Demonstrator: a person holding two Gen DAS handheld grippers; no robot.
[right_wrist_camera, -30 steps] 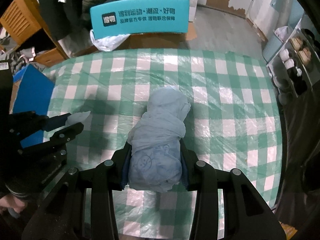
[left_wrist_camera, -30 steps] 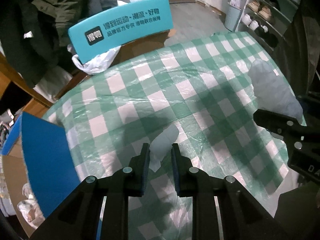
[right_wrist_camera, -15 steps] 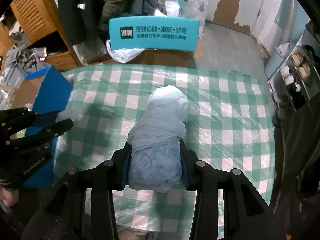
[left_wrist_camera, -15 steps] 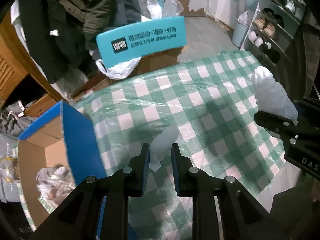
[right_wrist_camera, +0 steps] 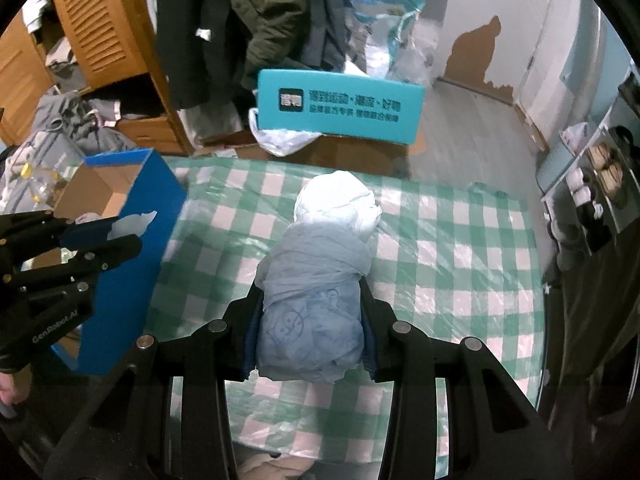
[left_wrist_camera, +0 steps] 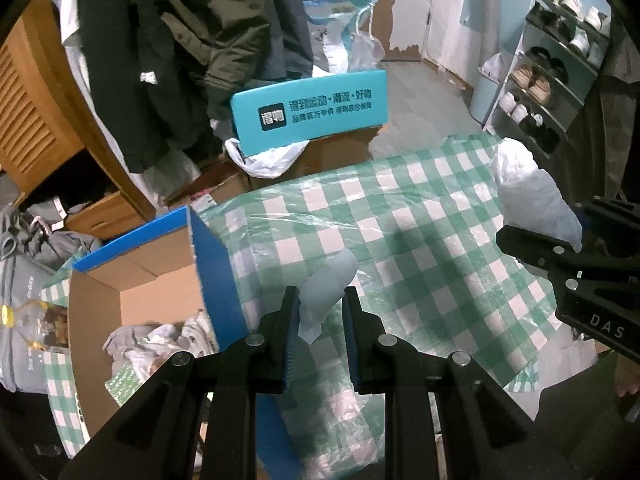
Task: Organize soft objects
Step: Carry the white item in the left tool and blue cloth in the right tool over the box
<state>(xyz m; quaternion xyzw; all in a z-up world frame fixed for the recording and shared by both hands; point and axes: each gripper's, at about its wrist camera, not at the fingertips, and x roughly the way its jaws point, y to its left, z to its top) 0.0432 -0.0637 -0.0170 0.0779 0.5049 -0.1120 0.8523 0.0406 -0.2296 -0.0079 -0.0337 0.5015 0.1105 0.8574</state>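
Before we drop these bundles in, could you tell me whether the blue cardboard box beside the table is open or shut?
Open: the blue cardboard box shows its brown inside, with crumpled soft items already lying in it.

We see through two fisheye wrist cameras, each looking forward along own black fingers, tilted steeply down from above green-and-white checked tablecloth. Left view faces open blue cardboard box at table's left edge; right view sits over table middle. Both share tablecloth, blue box, teal printed box beyond table, hanging dark coats. Each view catches other gripper at its side edge.
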